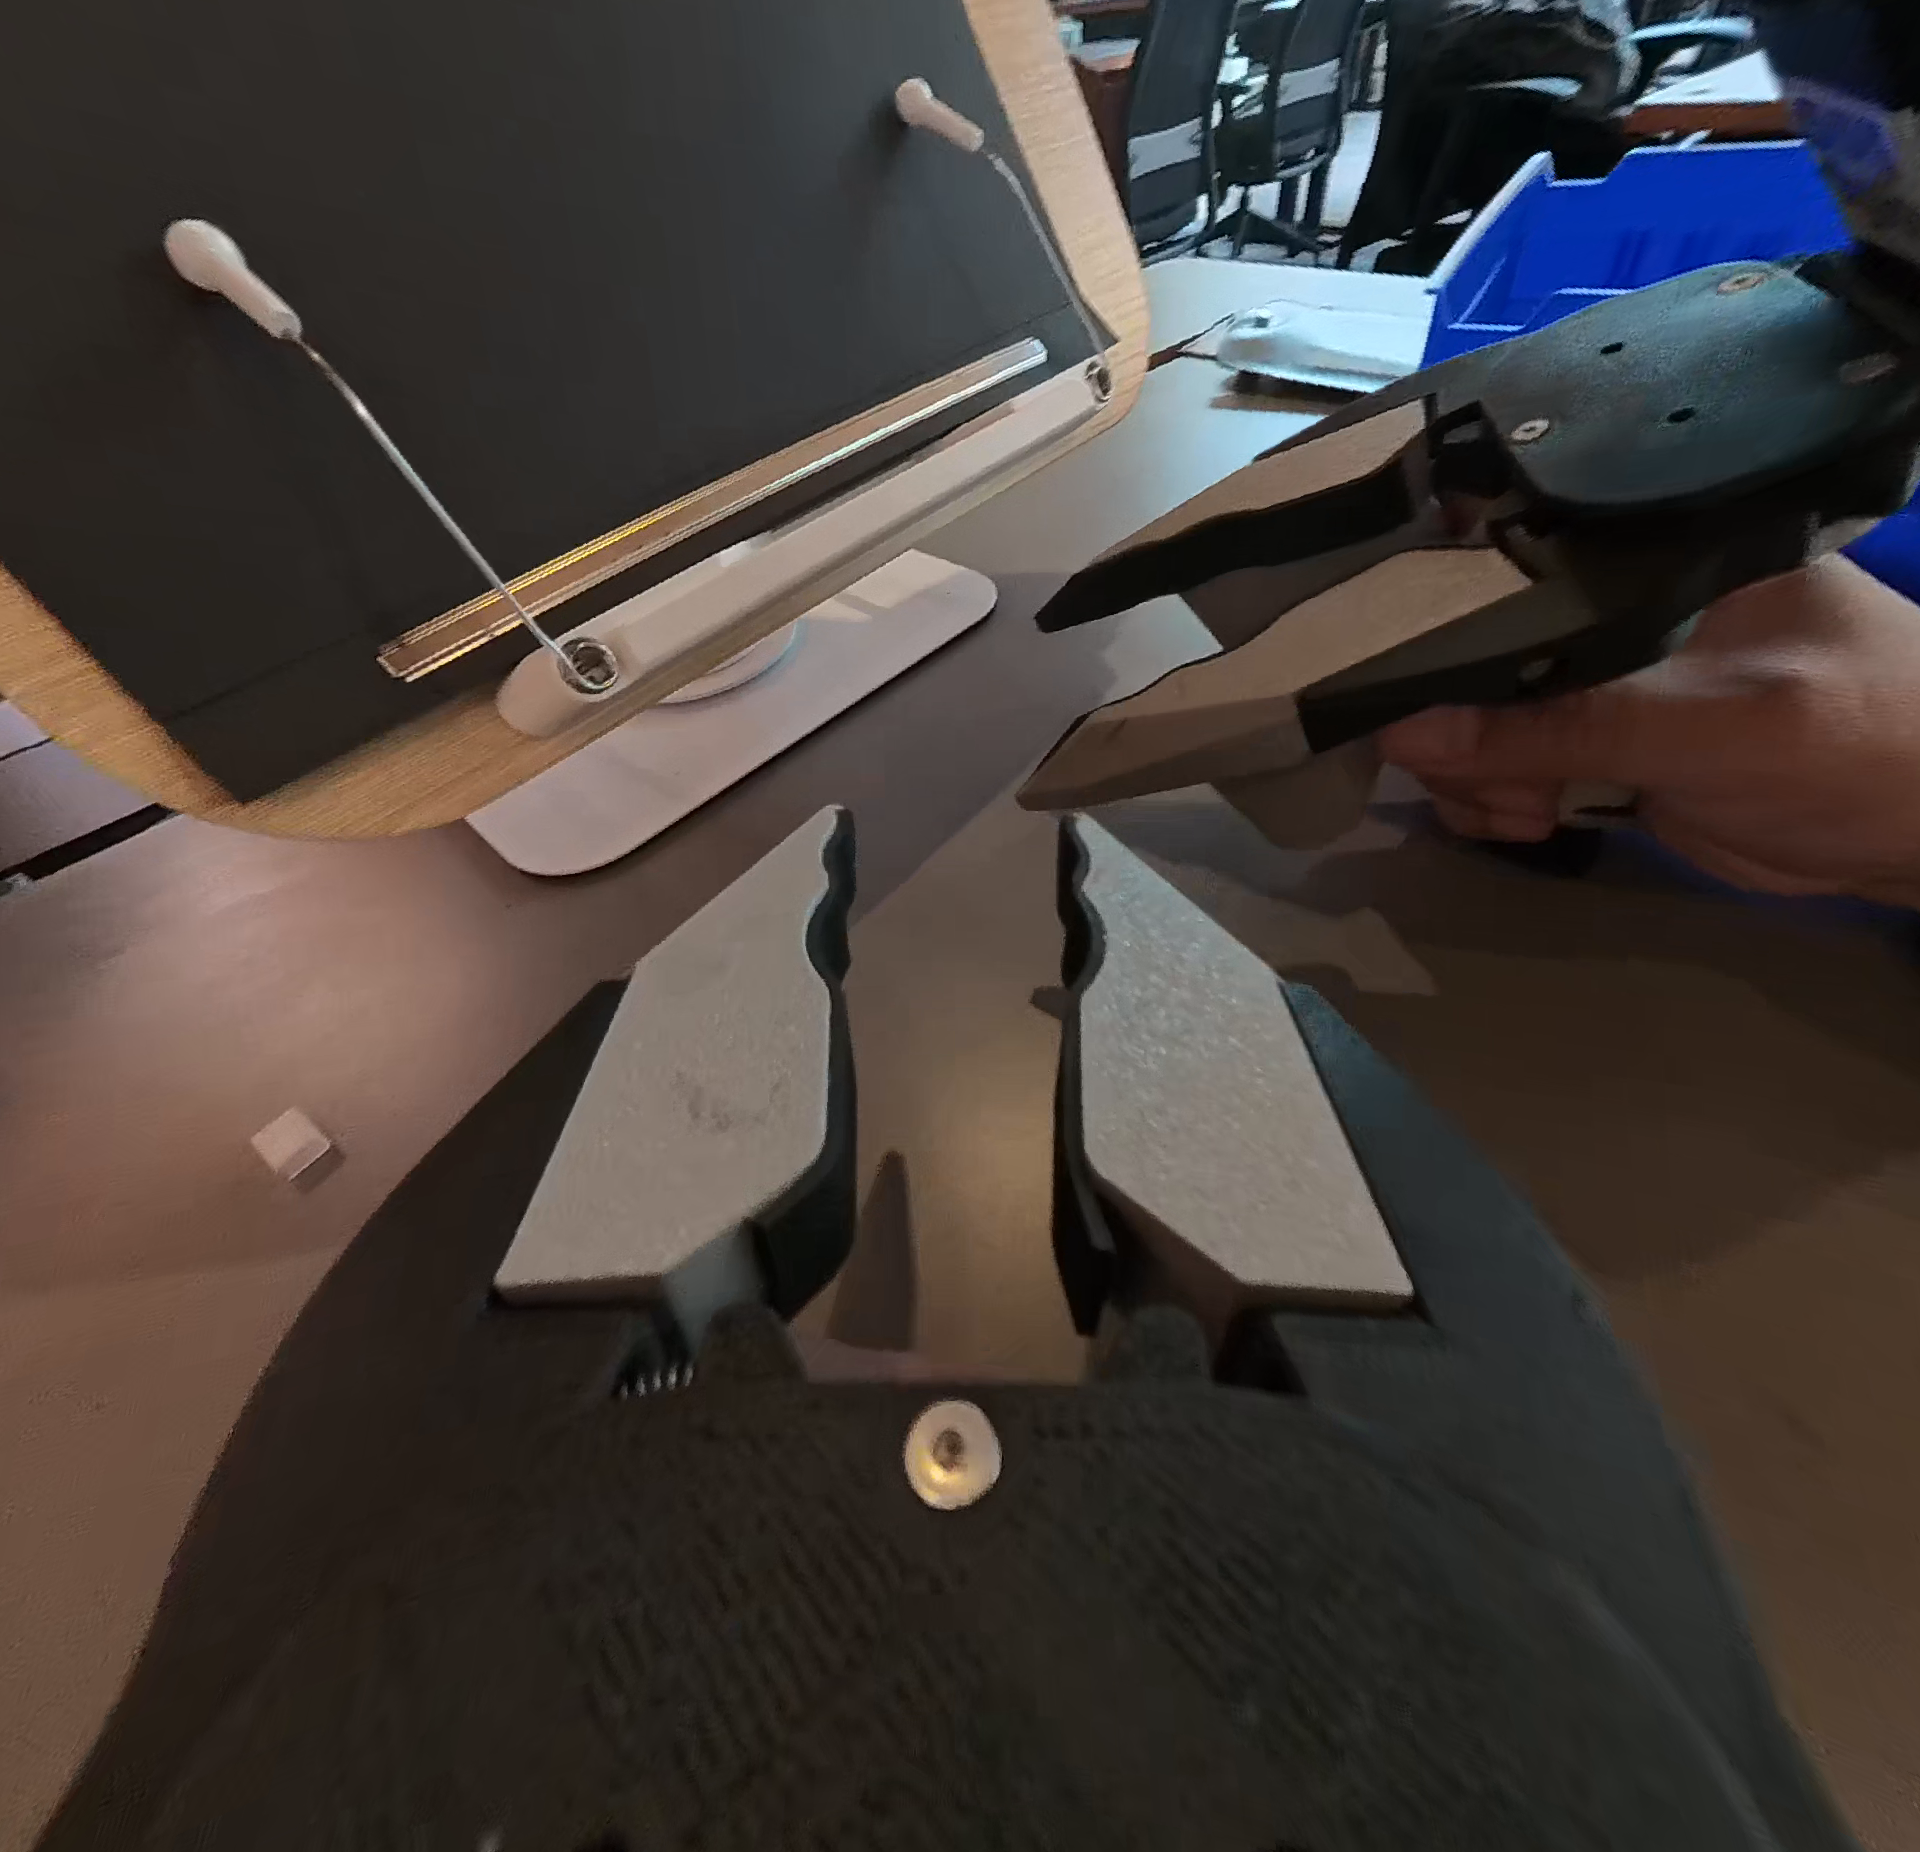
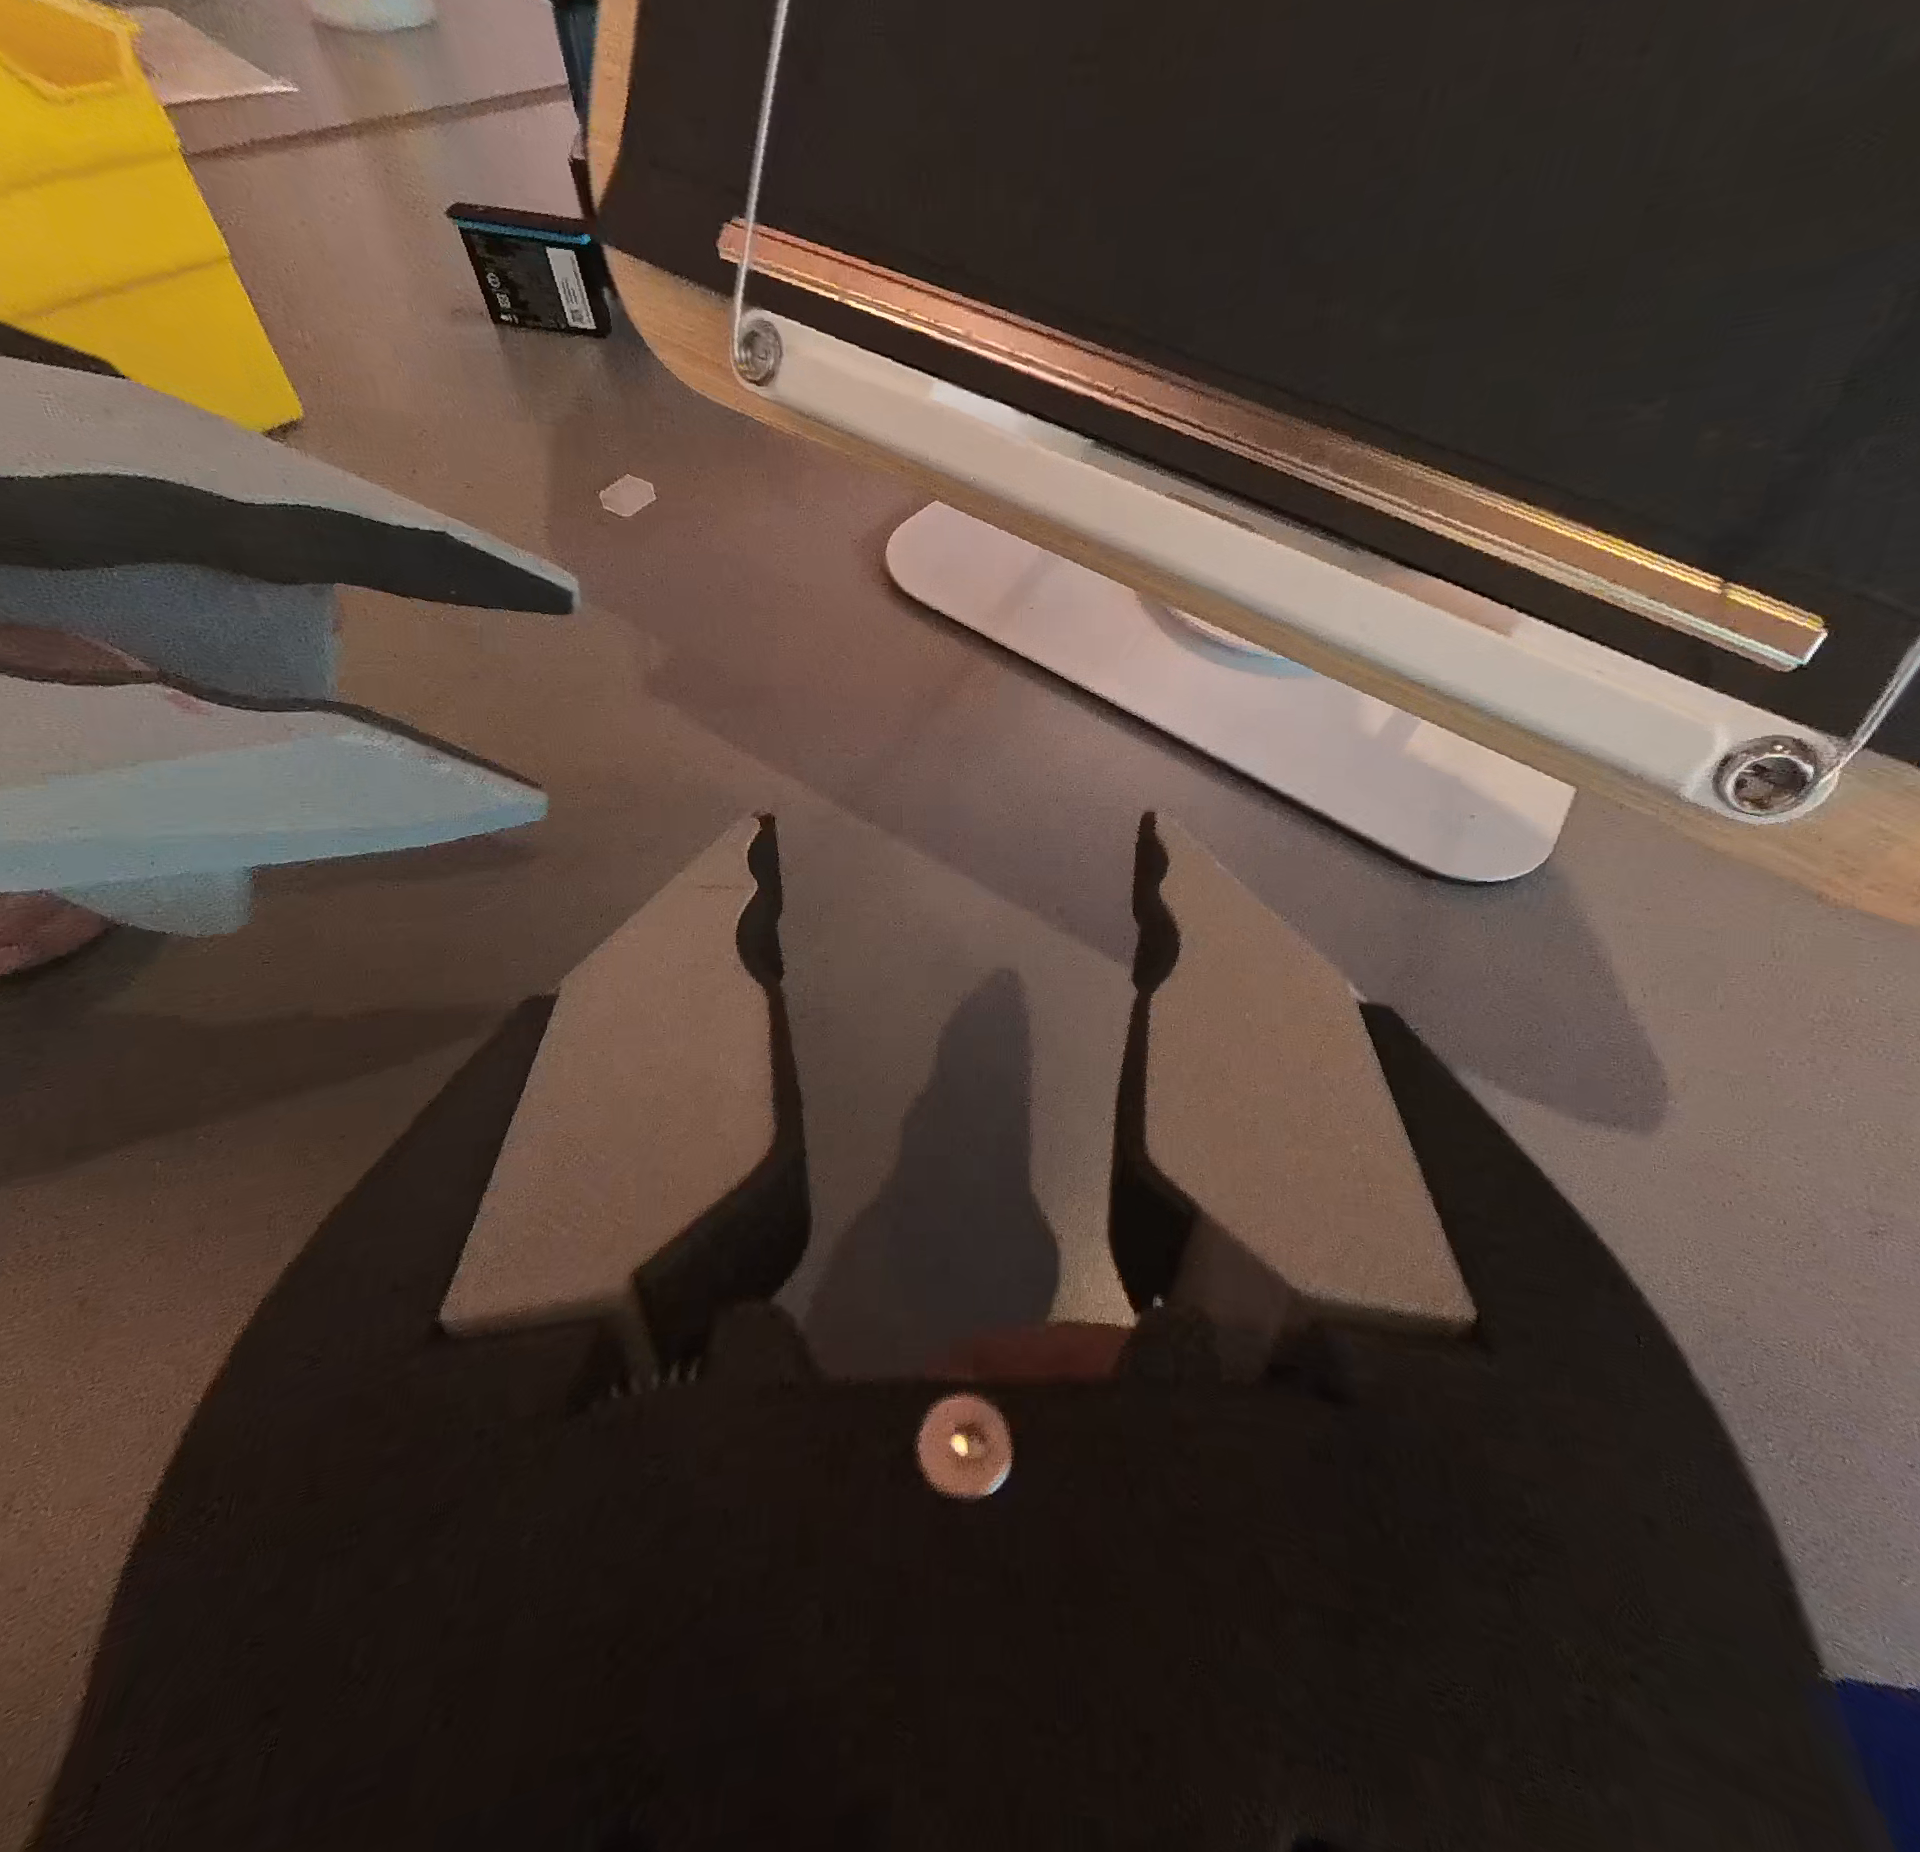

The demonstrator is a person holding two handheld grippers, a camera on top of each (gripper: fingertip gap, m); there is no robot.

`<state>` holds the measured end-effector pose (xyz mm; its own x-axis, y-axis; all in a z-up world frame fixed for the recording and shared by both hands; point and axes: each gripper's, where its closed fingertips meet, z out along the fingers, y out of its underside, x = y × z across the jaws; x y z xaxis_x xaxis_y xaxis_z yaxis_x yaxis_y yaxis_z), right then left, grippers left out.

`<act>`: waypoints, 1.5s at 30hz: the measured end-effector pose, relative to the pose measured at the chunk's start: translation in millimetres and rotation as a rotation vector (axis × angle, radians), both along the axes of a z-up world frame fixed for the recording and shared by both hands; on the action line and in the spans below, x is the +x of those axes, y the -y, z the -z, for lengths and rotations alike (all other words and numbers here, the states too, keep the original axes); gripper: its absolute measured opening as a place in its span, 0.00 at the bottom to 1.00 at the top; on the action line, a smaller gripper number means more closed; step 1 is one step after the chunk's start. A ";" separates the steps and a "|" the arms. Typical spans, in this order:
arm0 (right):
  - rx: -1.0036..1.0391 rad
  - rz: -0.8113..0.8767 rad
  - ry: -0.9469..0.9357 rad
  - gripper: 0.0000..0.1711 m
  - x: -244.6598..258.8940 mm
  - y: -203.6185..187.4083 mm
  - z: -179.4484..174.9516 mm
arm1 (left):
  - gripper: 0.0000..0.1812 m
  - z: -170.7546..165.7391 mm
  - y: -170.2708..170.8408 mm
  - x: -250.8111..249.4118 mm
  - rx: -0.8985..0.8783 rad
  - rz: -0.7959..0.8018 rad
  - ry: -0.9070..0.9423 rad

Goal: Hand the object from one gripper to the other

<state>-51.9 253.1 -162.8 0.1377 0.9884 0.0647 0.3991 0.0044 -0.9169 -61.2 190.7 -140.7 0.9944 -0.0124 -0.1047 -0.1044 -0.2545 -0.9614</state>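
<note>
My left gripper (image 1: 956, 834) is open and empty, low over the brown table (image 1: 312, 1387). My right gripper (image 2: 954, 828) is also open and empty. It shows in the left wrist view (image 1: 1039, 706) at the right, held by a hand (image 1: 1714, 763), jaws apart, its tips just beyond and right of my left fingertips. The left gripper shows in the right wrist view (image 2: 551, 696) at the left edge, jaws apart. A small white block (image 1: 294, 1142) lies on the table left of the left gripper; it also shows in the right wrist view (image 2: 627, 495). Neither gripper touches it.
A book stand (image 1: 520, 244) with black board, wooden rim, wire page holders and white base (image 1: 727, 763) stands close ahead; its base shows in the right wrist view (image 2: 1195, 690). A blue bin (image 1: 1621, 244), a yellow bin (image 2: 114, 244) and a small black box (image 2: 540, 270) sit on the table. From the left gripper's tips to the small white block (image 1: 294, 1142) is close to 15 cm.
</note>
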 end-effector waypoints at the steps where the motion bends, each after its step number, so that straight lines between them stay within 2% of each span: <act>1: -0.022 -0.003 0.007 0.39 -0.3 -0.6 1.4 | 0.20 1.0 0.1 -1.7 -0.007 -0.015 -0.008; 5: -0.085 -0.018 0.071 0.39 -2.7 -0.7 12.0 | 0.19 1.9 2.2 -9.7 -0.011 -0.084 -0.015; 8: -0.066 -0.040 0.047 0.33 -1.6 3.1 8.1 | 0.09 -3.9 4.5 -17.3 0.033 -0.137 -0.016; 11: -0.085 -0.042 0.004 0.36 6.9 5.1 2.0 | 0.15 1.2 0.9 -10.9 -0.003 -0.103 -0.042; 14: -0.076 -0.054 -0.092 0.27 21.8 11.1 -12.4 | 0.14 4.4 0.7 -1.5 -0.026 -0.068 -0.033; 16: -0.051 -0.048 -0.121 0.26 31.0 13.6 -17.2 | 0.14 3.2 4.1 3.2 -0.018 -0.061 0.003; 21: -0.059 -0.064 -0.137 0.26 47.1 24.7 -19.4 | 0.11 -9.2 17.0 4.9 0.068 -0.075 0.048; 25: -0.082 -0.092 -0.118 0.29 51.5 38.0 -16.8 | 0.12 -6.3 21.9 7.2 0.047 -0.102 0.016; 31: -0.007 -0.131 -0.038 0.30 44.0 48.5 -6.9 | 0.14 2.6 34.8 28.3 -0.014 -0.113 -0.104; 33: 0.003 -0.133 -0.043 0.30 44.2 49.4 -7.7 | 0.13 1.6 41.7 35.8 -0.006 -0.107 -0.090; 38: -0.007 -0.121 -0.030 0.31 45.7 47.2 -5.6 | 0.14 -3.6 65.2 47.0 0.030 -0.105 0.000; 40: 0.002 -0.119 -0.044 0.31 47.2 47.4 -7.8 | 0.18 5.8 79.5 59.6 -0.040 -0.079 0.035; 42: 0.017 -0.115 -0.052 0.31 48.6 47.6 -9.0 | 0.23 10.2 102.5 80.2 -0.080 -0.028 0.043; 44: 0.036 -0.120 -0.055 0.30 48.8 49.4 -9.6 | 0.25 2.0 137.6 111.5 -0.067 0.087 0.041; 45: 0.045 -0.123 -0.052 0.30 48.6 50.4 -9.3 | 0.26 -3.0 157.4 117.2 -0.062 0.096 0.004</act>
